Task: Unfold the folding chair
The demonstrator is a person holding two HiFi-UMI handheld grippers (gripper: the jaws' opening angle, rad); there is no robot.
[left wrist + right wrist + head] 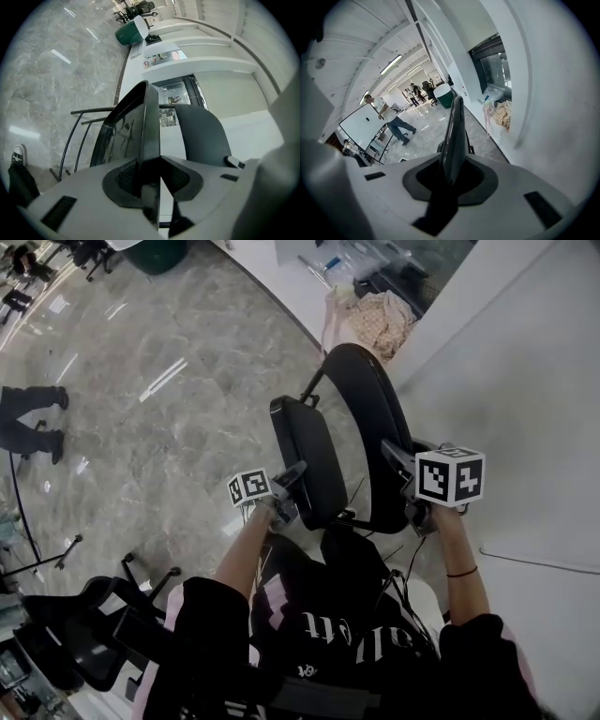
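Observation:
A black folding chair is held up above the marble floor in the head view. Its padded seat (309,460) stands on edge to the left of the curved backrest (375,423), a narrow gap between them. My left gripper (286,491) is shut on the seat's near edge; in the left gripper view the seat (147,126) runs straight out from between the jaws of the left gripper (151,176), with the backrest (201,136) to its right. My right gripper (405,479) is shut on the backrest's rim, and the right gripper view shows that thin rim (454,131) clamped in the right gripper (450,176).
A white wall (525,381) rises close on the right. A patterned bag (380,320) lies beyond the chair. A person's legs (33,423) stand at far left. An office chair base (84,634) sits at lower left. A green bin (131,30) is far off.

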